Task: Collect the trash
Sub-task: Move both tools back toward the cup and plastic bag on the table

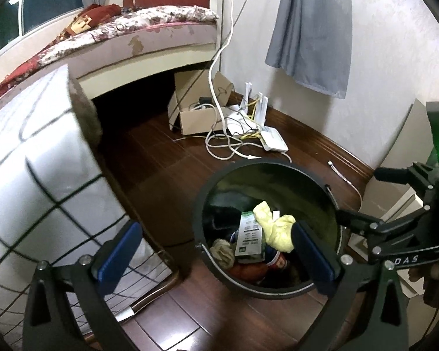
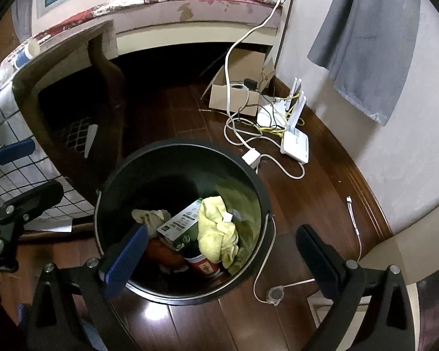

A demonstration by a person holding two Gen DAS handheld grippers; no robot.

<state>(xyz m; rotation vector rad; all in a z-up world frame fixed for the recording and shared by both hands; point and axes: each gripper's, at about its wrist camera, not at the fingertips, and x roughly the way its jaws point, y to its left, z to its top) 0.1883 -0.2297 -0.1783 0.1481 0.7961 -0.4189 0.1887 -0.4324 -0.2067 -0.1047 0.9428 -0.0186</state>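
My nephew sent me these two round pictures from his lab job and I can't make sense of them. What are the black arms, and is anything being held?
Each picture comes from a fisheye camera on a hand-held gripper, looking along its two blue-padded fingers. One shows the left gripper, the other the right gripper. Both are open and hold nothing. Below them a black trash bin stands on the wooden floor, holding a yellow cloth, a green-and-white carton and other trash. Behind lie a white router and cables.
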